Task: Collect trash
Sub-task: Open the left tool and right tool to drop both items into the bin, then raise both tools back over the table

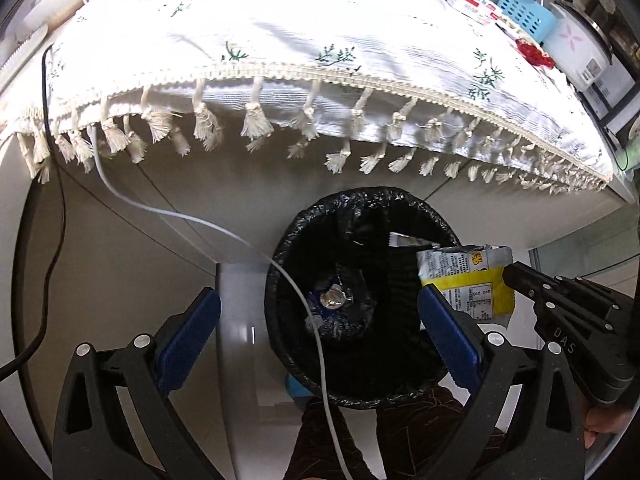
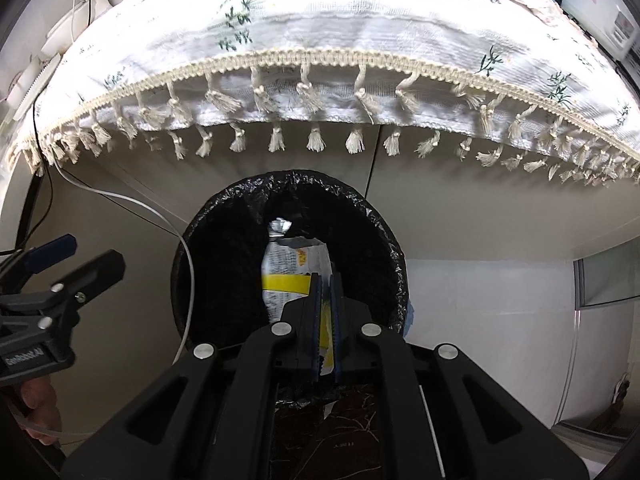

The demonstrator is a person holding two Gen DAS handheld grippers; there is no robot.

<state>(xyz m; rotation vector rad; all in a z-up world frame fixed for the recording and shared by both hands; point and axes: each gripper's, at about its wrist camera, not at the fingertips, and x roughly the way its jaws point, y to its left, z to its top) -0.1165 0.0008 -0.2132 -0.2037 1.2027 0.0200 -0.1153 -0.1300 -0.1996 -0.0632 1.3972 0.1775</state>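
1. over the black-lined trash bin, the right tongs are clamped on a yellow-and-white snack wrapper, which hangs above the bin's mouth.
2. the left tongs are spread wide, gripping nothing.
3. a crumpled foil wrapper lies inside the bin, below the fringed tablecloth on the worktop.

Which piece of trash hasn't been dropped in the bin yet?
The yellow-and-white wrapper, pinched in the right gripper above the bin. The white packet and the blue foil piece already lie inside.
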